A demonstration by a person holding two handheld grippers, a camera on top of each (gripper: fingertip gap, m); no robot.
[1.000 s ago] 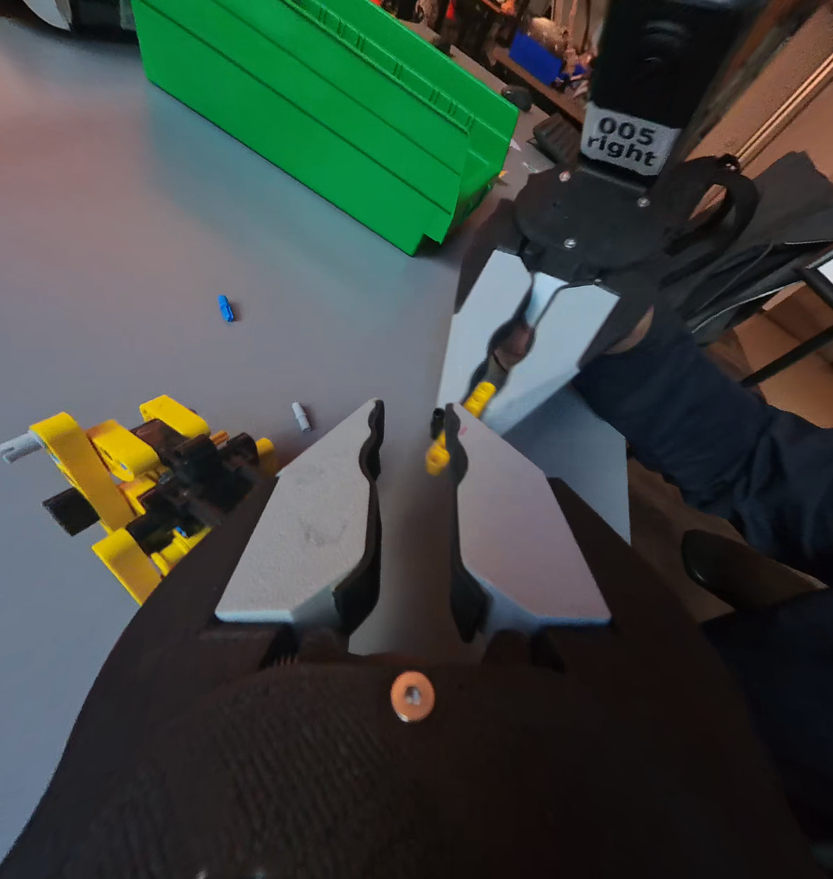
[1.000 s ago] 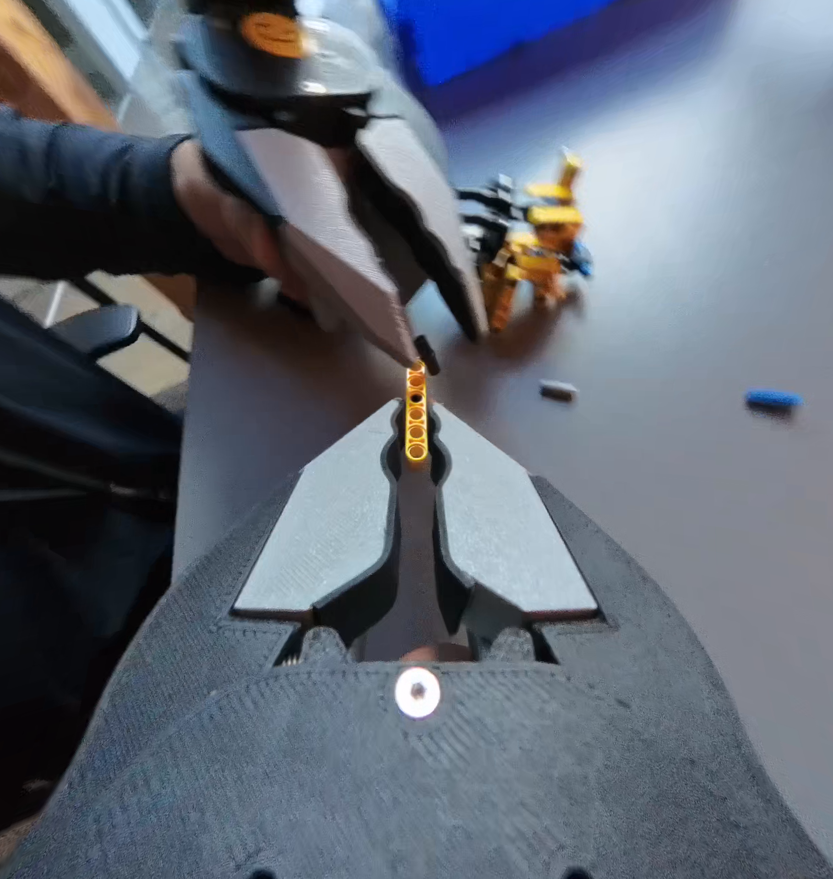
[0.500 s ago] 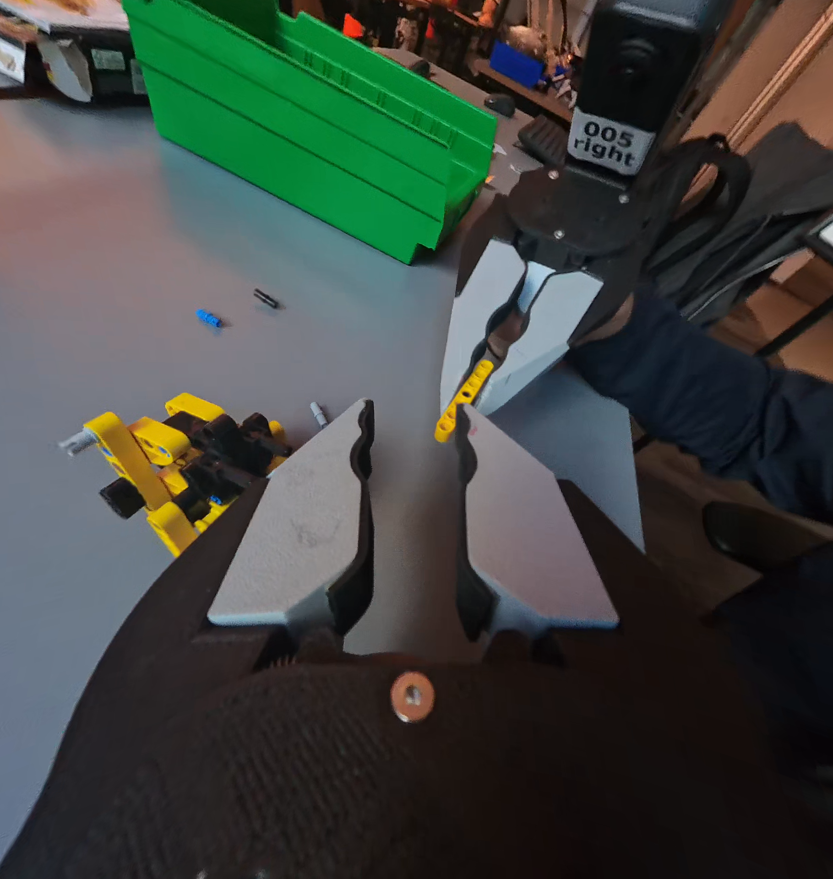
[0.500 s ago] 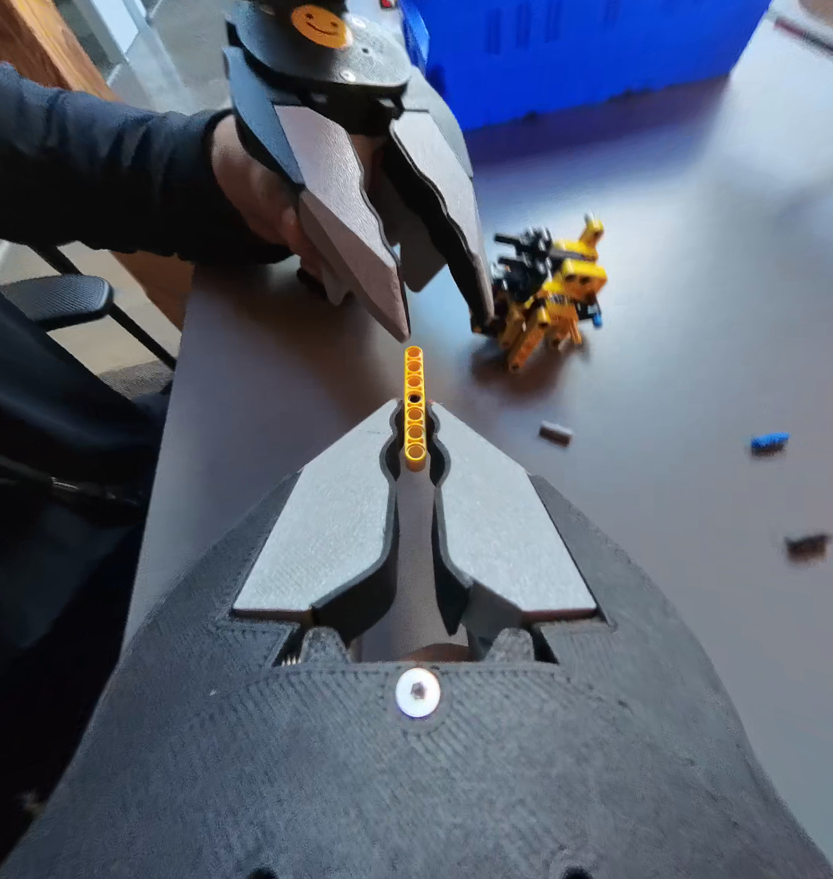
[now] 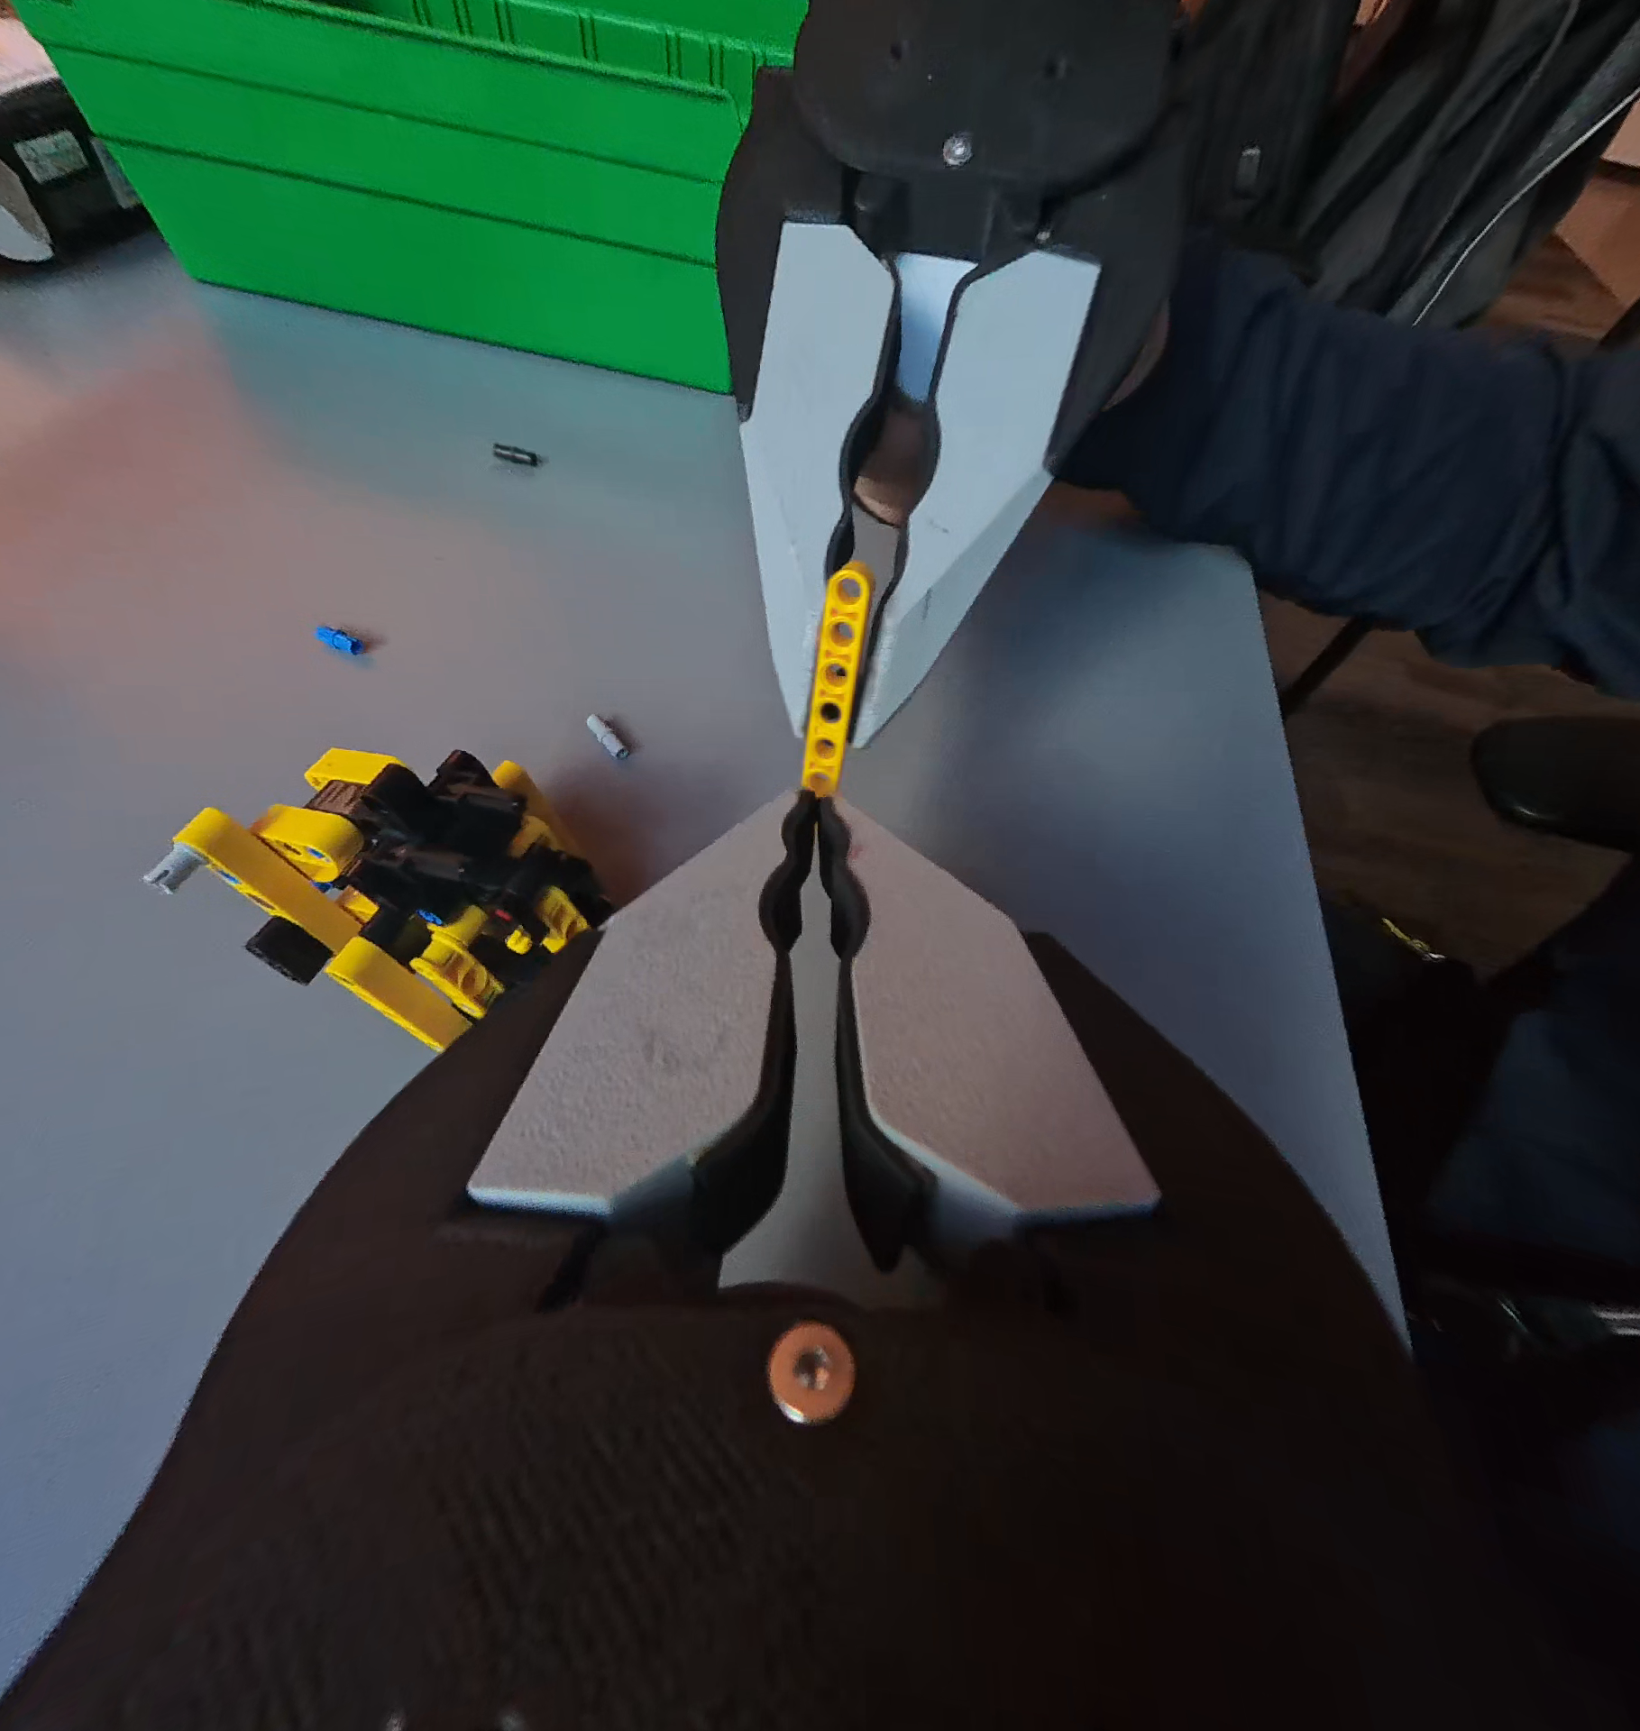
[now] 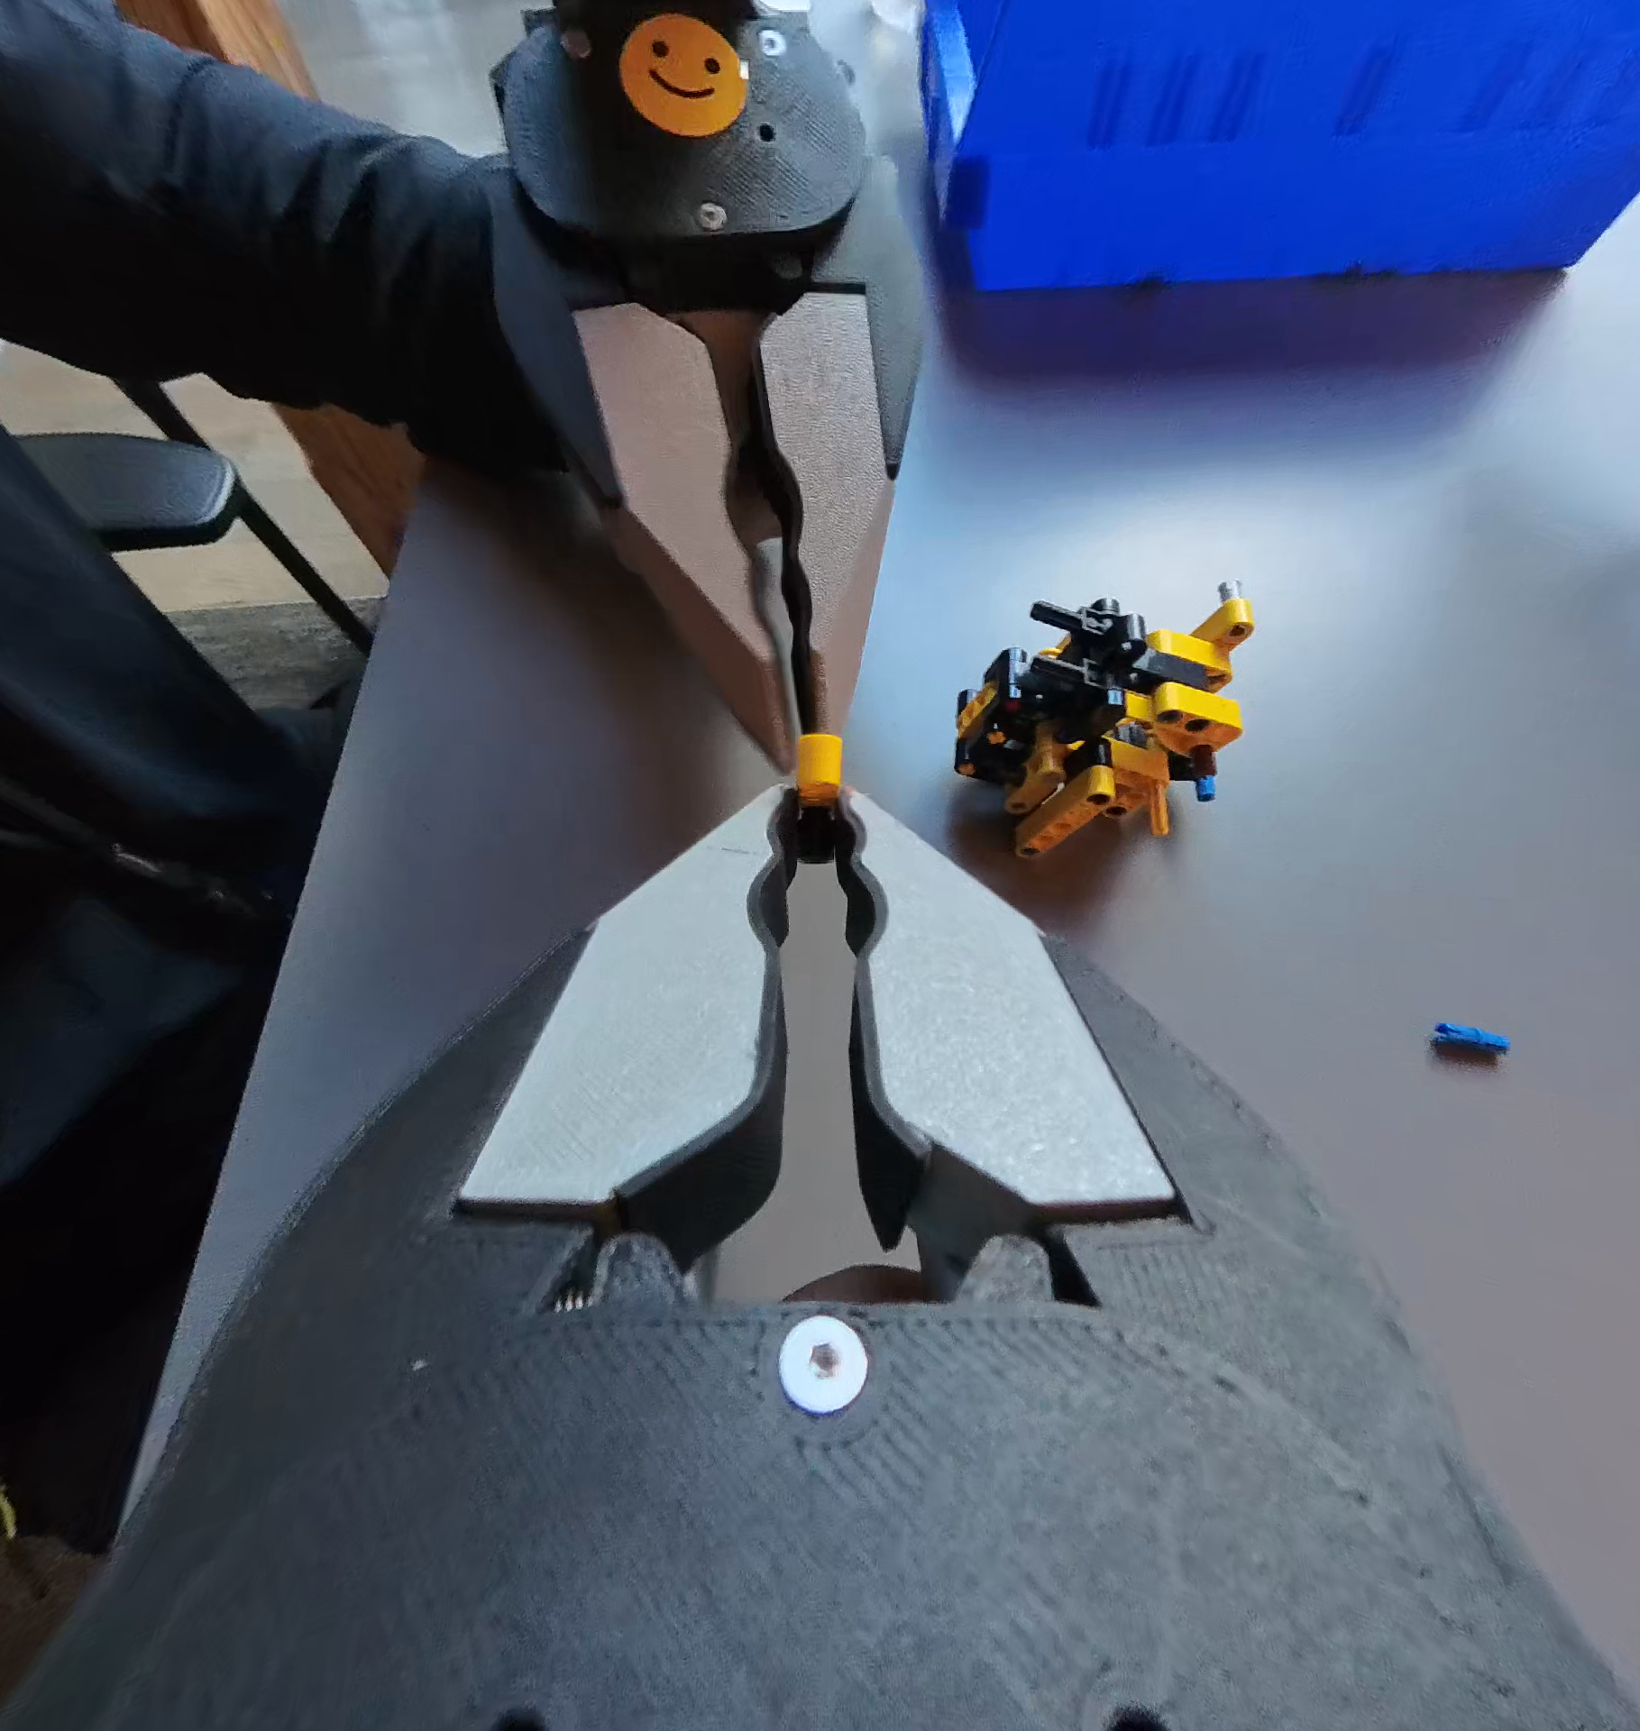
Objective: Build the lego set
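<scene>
The right gripper (image 5: 844,693) is clamped on a yellow holed beam (image 5: 835,684); the left gripper's (image 5: 814,807) fingers, apart 0.5 s ago, now pinch its near end. The model (image 5: 394,880) sits left of the beam, partly hidden. A smiley sticker (image 6: 683,75) carries no writing.

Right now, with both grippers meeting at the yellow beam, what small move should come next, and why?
Probably the right gripper lets go: the left gripper has shut on the yellow beam at its free end, so both hold it, above the table and apart from the model.
</scene>
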